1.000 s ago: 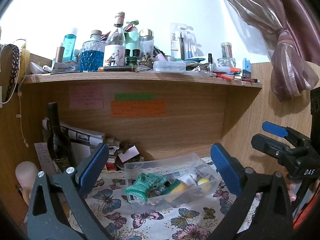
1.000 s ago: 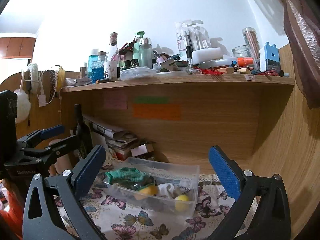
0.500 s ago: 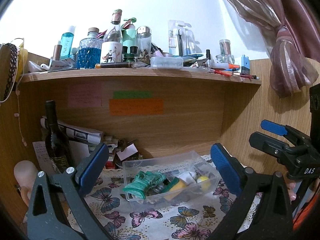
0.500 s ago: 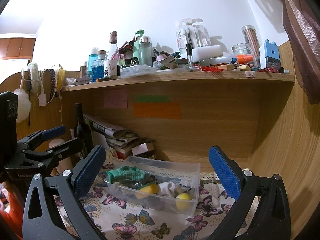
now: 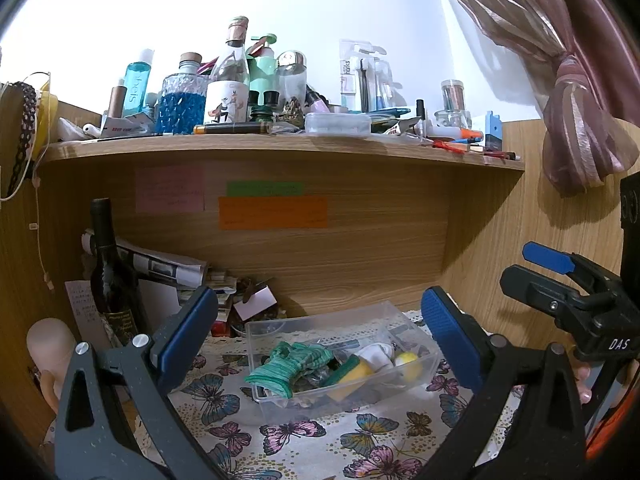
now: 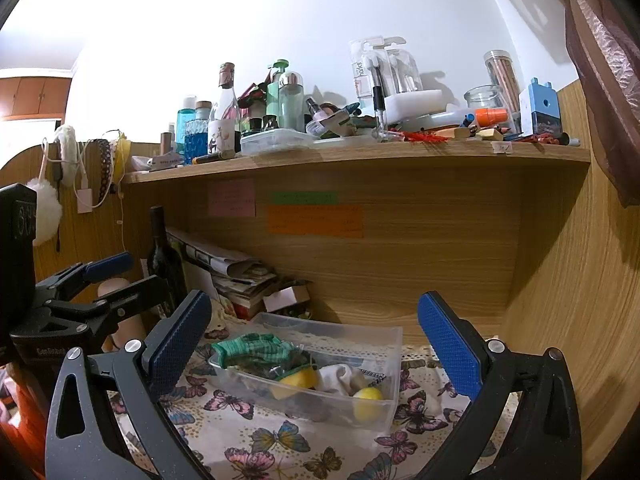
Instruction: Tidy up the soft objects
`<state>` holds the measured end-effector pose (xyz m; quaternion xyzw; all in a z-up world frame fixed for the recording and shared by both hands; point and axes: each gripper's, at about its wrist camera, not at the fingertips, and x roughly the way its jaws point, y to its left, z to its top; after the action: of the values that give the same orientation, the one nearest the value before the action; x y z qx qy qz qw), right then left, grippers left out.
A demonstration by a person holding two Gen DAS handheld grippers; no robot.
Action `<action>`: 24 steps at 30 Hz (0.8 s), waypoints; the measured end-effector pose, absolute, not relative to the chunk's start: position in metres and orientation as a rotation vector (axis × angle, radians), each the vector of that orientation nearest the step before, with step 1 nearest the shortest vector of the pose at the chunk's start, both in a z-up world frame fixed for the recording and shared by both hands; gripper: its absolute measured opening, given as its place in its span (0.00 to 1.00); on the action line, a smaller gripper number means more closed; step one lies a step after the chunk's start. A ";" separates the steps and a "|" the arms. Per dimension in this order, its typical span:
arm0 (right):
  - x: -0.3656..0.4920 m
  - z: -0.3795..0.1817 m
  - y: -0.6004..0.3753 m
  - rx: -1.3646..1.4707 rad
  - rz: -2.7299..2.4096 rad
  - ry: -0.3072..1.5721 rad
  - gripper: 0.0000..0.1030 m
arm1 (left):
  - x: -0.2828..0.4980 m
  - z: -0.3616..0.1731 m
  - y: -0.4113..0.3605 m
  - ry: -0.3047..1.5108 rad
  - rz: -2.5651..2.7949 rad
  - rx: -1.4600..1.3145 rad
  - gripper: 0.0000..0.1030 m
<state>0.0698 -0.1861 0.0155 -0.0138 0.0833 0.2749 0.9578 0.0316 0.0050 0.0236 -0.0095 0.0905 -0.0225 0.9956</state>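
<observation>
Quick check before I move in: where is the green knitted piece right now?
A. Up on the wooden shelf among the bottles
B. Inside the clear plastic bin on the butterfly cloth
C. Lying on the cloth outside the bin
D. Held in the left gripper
B: the green knitted piece lies in the clear plastic bin, draped at one end, while the left gripper and right gripper both stand open and hold nothing.

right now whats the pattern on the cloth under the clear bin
Colourful butterflies on a pale cloth, under the clear bin; the left wrist view shows it best.
</observation>
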 end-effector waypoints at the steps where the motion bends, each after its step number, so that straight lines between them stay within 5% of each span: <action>1: 0.070 0.015 -0.186 -0.028 0.559 0.168 1.00 | 0.031 0.024 0.005 0.181 -0.046 -0.018 1.00; 24: 0.070 0.014 -0.182 -0.037 0.553 0.164 1.00 | 0.033 0.024 0.006 0.197 -0.041 -0.069 1.00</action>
<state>0.0701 -0.1821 0.0144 -0.0180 0.0810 0.2728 0.9585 0.0334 0.0055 0.0235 -0.0346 0.0984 -0.0204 0.9943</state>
